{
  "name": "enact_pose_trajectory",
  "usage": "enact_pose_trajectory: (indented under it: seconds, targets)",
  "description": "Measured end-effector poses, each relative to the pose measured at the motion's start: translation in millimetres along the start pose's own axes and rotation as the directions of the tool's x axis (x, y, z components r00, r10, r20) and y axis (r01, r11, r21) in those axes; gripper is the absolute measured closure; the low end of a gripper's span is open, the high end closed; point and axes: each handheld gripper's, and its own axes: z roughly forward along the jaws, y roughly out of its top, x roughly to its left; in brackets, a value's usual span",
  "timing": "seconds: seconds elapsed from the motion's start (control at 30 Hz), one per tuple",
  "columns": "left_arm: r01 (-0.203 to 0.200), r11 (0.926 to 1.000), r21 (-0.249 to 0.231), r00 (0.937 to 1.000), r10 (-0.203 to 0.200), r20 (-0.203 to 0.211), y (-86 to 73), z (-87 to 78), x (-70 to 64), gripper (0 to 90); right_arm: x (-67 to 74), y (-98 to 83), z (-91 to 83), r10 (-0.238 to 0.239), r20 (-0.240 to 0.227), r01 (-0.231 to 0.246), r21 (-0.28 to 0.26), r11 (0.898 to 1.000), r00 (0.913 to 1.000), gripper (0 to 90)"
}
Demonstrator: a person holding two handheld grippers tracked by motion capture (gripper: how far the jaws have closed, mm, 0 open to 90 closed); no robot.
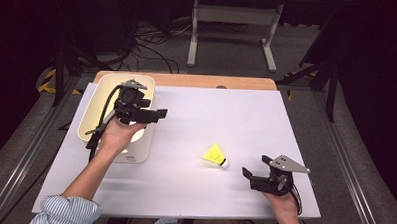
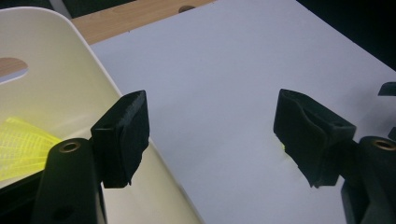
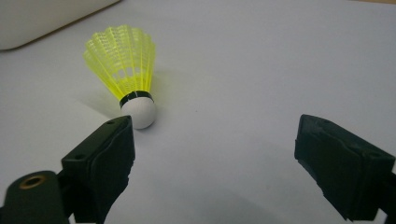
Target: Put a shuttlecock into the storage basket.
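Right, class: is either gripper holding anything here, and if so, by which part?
Nothing is held. The left gripper is open beside the cream plastic tub; the right gripper is open near the yellow plastic shuttlecock.

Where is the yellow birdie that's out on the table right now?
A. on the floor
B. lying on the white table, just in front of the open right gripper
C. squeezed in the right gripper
B: the yellow shuttlecock lies on the white table ahead of the right gripper, whose jaws stand apart and off it.
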Motion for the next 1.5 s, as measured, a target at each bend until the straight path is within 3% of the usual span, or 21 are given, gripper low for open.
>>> enact_pose_trajectory:
  seconds: [0.57,0.9,1.3,1.5]
  targets:
    - [-0.02,0.9998,0.006,0.9995,0.02,0.024,2.4,9.4,-9.9,27.8,9.6,10.5,11.2,-0.053,-0.023,0.054,0.07,0.996,0.9983,14.9]
    - [-0.026,0.9996,0.011,0.9989,0.025,0.04,3.4,15.6,-15.2,28.2,17.2,22.3,23.6,-0.074,-0.059,0.082,0.139,0.987,0.9955,20.5]
    - [-0.037,0.9992,0.016,0.9987,0.036,0.035,4.0,17.3,-17.7,27.9,27.2,32.1,39.9,-0.102,-0.108,0.124,0.22,0.968,0.9889,29.3]
    - [-0.049,0.9984,0.029,0.998,0.048,0.04,4.4,20.7,-20.7,27.9,33.0,39.3,48.4,-0.116,-0.13,0.148,0.269,0.952,0.9847,35.5]
